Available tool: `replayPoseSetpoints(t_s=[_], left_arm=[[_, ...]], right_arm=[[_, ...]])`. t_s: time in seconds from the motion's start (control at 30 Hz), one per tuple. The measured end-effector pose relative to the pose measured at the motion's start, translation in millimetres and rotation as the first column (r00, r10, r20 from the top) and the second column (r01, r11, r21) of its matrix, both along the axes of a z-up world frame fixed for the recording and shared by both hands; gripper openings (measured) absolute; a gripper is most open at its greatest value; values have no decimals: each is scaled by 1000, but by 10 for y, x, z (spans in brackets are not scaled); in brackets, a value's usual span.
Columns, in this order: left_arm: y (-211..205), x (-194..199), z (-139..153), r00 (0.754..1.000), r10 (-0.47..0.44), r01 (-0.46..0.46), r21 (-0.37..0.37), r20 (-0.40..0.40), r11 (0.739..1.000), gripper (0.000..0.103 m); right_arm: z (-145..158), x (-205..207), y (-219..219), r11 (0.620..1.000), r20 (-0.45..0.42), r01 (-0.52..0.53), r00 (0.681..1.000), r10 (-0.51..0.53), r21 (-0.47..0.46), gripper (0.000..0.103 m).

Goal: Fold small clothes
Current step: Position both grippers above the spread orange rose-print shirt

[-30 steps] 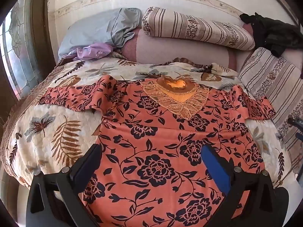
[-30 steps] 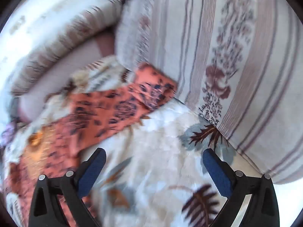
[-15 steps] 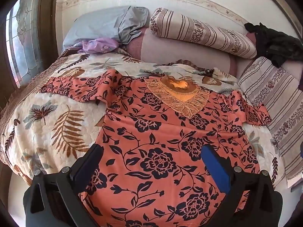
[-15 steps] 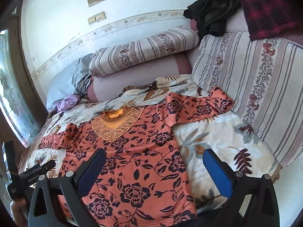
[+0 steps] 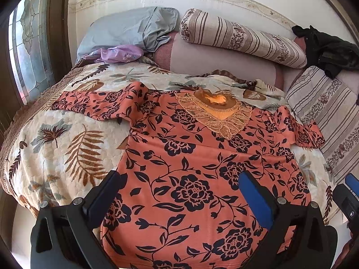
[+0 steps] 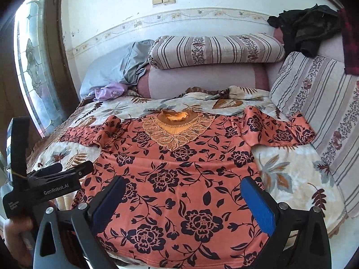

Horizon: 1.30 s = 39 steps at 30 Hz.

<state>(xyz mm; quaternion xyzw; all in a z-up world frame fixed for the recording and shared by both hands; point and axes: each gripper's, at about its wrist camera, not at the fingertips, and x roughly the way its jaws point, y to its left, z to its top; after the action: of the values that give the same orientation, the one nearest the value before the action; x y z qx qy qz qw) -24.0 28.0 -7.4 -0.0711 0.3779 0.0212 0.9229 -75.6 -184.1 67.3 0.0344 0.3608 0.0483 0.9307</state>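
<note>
In the left wrist view you've drawn back: the orange floral top (image 5: 202, 168) lies flat on the bed (image 5: 56, 152), filling mid-frame, your left hand-held gripper (image 5: 182, 192) wide open, empty. The right wrist view has swung from cushion to garment; right hand-held gripper (image 6: 184, 199) gapes empty, so folding can start.

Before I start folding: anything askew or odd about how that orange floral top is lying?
The orange floral top lies mostly flat, face up. Its sleeve by the window is bunched and rumpled near the shoulder, and the other sleeve is creased and curls up against the striped cushion. Both claws hang open above the hem.
</note>
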Motion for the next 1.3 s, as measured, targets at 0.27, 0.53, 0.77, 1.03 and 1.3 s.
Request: replayPoseSetpoints(t_s=[0.27,0.53,0.77,1.03,1.3], left_arm=[[-4,11,-8,1000,-1,1,7,-4,1000,103],[-28,35,-28,1000,-3,3,23,-8,1000,103],[-53,48,-36,1000,-1,1,32,-17,999,103],[-82,71,-10,1000,1,0,49,-19,999,103],[-122,97,4,1000,1,1,63,-21,998,103]], right_arm=[[-49,65,21,1000,-8,-14,1000,14,3,103],[-102,117,60,1000,-5,-24,1000,24,3,103],[-130,159,37,1000,-10,-28,1000,28,8,103],[-169,210,40,1000,-9,-24,1000,24,13,103],[-209,251,16,999,-7,-28,1000,28,25,103]])
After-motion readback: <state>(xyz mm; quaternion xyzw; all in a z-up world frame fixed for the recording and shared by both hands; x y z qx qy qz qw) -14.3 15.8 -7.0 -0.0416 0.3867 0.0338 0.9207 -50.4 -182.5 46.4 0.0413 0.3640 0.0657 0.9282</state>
